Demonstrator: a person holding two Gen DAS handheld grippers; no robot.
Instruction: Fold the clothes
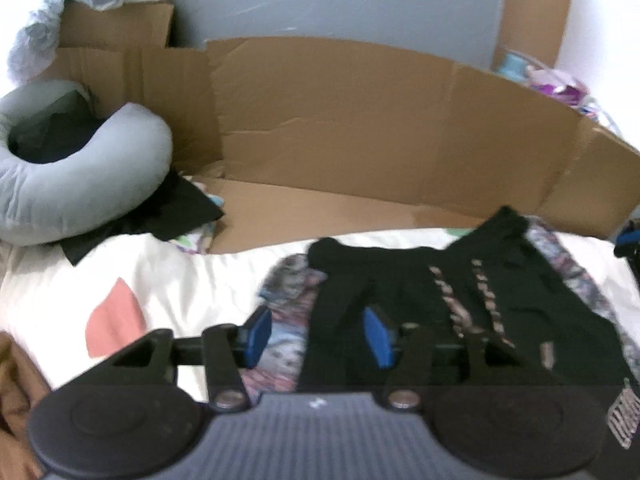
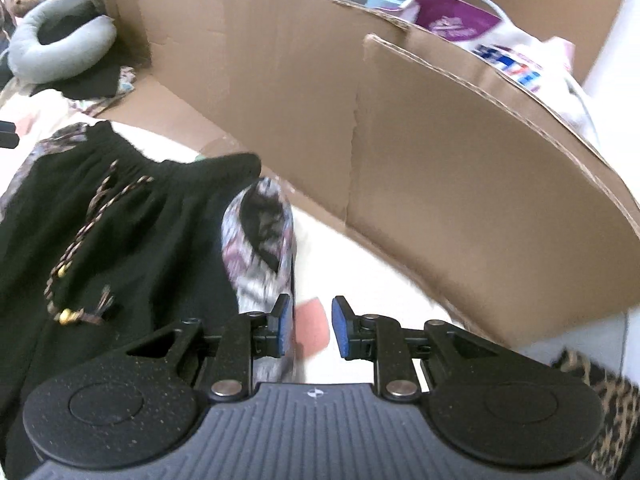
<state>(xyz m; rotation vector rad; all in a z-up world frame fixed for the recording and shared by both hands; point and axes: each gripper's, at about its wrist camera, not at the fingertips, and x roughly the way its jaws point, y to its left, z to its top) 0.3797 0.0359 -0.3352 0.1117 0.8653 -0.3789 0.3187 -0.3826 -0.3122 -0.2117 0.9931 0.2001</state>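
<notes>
Black shorts (image 1: 420, 288) with patterned side panels and a braided drawstring lie flat on a white sheet (image 1: 180, 280). My left gripper (image 1: 318, 334) hovers open above the shorts' left edge, its blue pads spread over the patterned panel (image 1: 288, 312). In the right wrist view the same shorts (image 2: 120, 232) fill the left side, waistband (image 2: 160, 164) toward the cardboard. My right gripper (image 2: 310, 330) is open just right of the patterned side panel (image 2: 260, 240), over the white sheet (image 2: 360, 264) and a pink patch (image 2: 312, 326). Nothing is between either pair of fingers.
A flattened cardboard box (image 1: 360, 128) stands along the far side, curving close on the right (image 2: 460, 160). A grey neck pillow (image 1: 76, 164) and black cloth (image 1: 168, 212) sit far left. Leopard-print fabric (image 2: 608, 400) lies near right; brown cloth (image 1: 16, 392) near left.
</notes>
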